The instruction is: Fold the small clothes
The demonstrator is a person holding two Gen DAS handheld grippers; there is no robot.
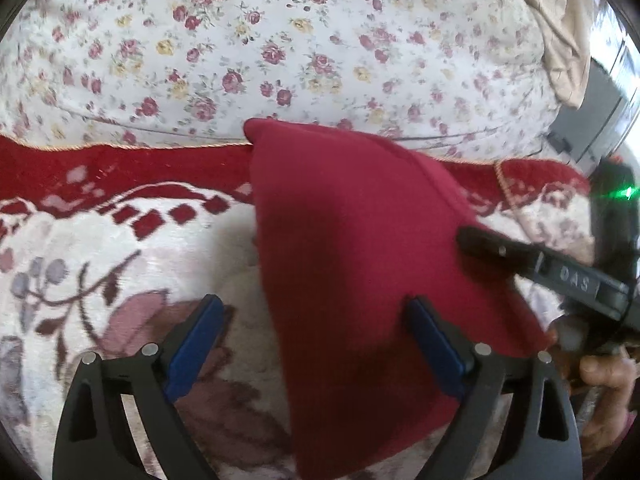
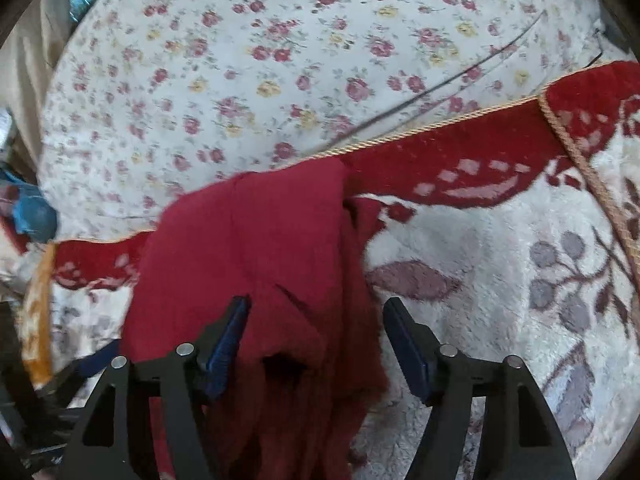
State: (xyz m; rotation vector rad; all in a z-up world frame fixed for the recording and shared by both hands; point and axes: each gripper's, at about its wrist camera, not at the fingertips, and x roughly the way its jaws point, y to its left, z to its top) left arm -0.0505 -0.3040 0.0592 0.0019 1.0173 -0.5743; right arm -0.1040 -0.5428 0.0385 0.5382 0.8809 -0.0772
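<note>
A dark red garment [image 1: 352,264] lies folded on a white and red patterned rug [image 1: 120,248]. My left gripper [image 1: 314,304] is open, its blue-padded jaws wide apart, low over the garment's near left edge. The right gripper's black finger [image 1: 520,256] reaches onto the garment from the right. In the right wrist view the garment [image 2: 260,248] lies bunched under my right gripper [image 2: 316,308], which is open and straddles the cloth's near right edge.
A white sheet with red and yellow flowers [image 1: 280,40] covers the surface beyond the rug [image 2: 500,280]. A beige cloth [image 1: 568,40] hangs at the far right. A blue item [image 2: 32,216] lies at the left edge.
</note>
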